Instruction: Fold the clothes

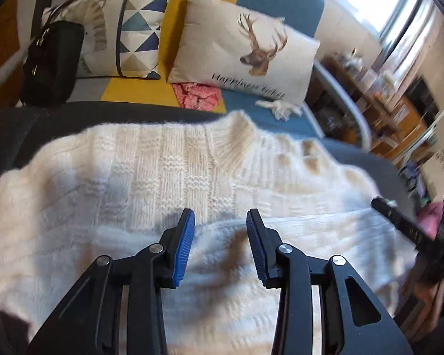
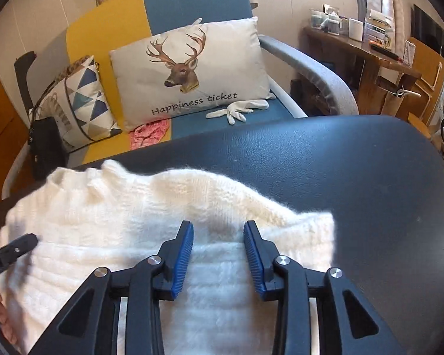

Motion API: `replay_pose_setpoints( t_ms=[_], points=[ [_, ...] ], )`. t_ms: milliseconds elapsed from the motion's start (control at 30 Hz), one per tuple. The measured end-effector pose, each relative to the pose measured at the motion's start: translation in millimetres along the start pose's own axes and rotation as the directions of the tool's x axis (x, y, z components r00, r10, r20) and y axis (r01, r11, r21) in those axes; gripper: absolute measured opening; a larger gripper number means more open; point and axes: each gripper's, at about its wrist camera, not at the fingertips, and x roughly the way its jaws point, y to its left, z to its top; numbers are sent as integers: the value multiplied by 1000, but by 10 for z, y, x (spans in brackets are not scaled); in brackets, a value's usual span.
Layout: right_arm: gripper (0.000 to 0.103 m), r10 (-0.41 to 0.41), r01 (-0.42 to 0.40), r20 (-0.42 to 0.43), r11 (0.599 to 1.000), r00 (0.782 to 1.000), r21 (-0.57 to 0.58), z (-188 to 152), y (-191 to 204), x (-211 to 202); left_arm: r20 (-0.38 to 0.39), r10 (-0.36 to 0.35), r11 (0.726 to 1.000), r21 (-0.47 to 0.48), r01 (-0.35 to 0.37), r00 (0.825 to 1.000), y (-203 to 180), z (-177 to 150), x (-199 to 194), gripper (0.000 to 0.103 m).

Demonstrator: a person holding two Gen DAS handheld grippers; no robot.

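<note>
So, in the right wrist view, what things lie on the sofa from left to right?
Black bag → triangle cushion → pink cloth → deer cushion → white glove.

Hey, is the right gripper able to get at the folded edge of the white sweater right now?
Probably yes: the right gripper is open just above the white sweater, with nothing between them.

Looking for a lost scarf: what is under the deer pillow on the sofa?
A pink cloth sticks out from under the deer pillow's lower left corner. How far it runs beneath is hidden by the pillow.
</note>
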Motion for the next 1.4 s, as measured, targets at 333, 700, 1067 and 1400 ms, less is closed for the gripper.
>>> replay_pose_setpoints(
  t_ms=[333,700,1067,1400],
  points=[
    [36,-19,12,-23,959,1000,-282,-615,836,-234,45,53,997,47,-55,998,80,-524,-222,39],
    [36,43,-52,-33,938,999,-344,-851,1259,-456,100,-181,960,-197,197,978,610,-727,-777,40],
    [36,303,-323,-111,880,947,-349,-1399,1690,-921,449,18,492,-782,383,893,3477,-1814,-2181,40],
    [36,318,-374,-197,798,928,-472,-1822,2303,-895,440,170,193,-892,408,882,4307,-2266,-2201,40]
  ],
)
